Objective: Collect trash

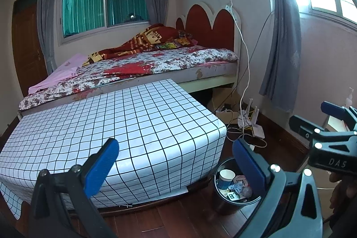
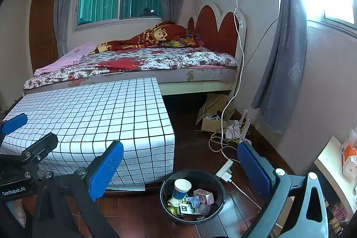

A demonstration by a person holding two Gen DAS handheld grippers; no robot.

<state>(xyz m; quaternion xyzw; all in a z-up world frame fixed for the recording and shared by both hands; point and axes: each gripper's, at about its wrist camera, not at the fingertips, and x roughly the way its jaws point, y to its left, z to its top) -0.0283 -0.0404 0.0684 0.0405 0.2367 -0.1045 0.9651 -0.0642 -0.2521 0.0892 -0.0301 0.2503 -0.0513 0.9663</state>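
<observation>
A black trash bin [image 2: 219, 191] stands on the wooden floor by the table's near right corner. In it lie a paper cup [image 2: 181, 187], a small pink box [image 2: 204, 195] and other wrappers. My right gripper [image 2: 180, 167] hangs open above and in front of the bin, holding nothing. In the left wrist view the same bin [image 1: 219, 201] sits low between my left gripper's fingers, partly hidden by the right finger. My left gripper [image 1: 176, 166] is open and empty over the table's front edge. The right gripper [image 1: 316, 117] shows at the far right.
A low table under a white grid cloth [image 1: 133, 122] fills the middle, with a bed [image 1: 156, 61] behind it. Cables, a power strip [image 2: 225, 171] and a router [image 1: 256, 126] clutter the floor right of the bin. A white shelf [image 2: 330, 160] stands at the right wall.
</observation>
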